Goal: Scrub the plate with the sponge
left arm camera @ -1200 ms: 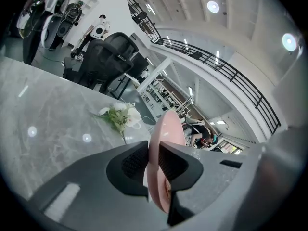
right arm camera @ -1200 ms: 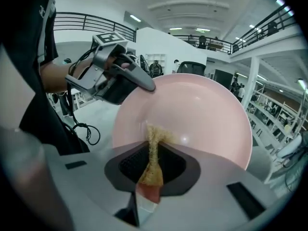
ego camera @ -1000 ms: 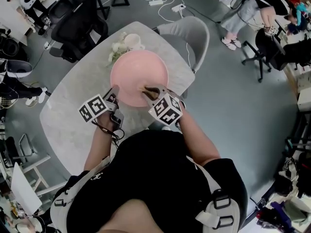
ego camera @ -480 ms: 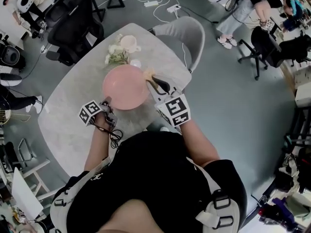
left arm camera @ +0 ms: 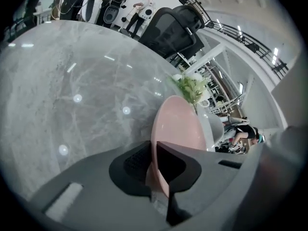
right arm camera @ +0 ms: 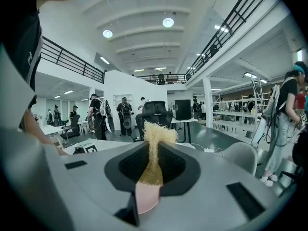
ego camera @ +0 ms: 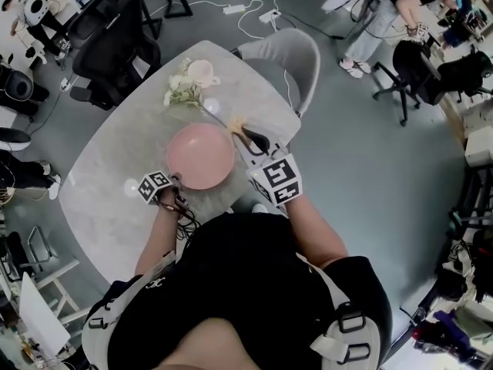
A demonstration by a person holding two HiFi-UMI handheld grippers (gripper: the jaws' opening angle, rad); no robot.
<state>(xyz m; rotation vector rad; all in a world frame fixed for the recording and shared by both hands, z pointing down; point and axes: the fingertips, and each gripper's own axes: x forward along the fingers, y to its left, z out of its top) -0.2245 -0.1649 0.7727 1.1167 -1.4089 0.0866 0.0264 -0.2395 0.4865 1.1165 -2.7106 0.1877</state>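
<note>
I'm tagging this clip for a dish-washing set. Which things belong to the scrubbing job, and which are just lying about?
Job in hand:
pink plate, rim clamped by the left gripper
tan sponge, pinched in the right gripper

Lying about:
white cup and flowers, both on the table
grey chair at the far side

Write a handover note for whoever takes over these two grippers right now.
Left gripper: shut on the near rim of the pink plate, over the marble table.
Right gripper: shut on the sponge, held off the plate, beside its right edge.
Done: both things gripped; how clean the plate is cannot be told.
To do: bring the sponge onto the plate and scrub.
</note>
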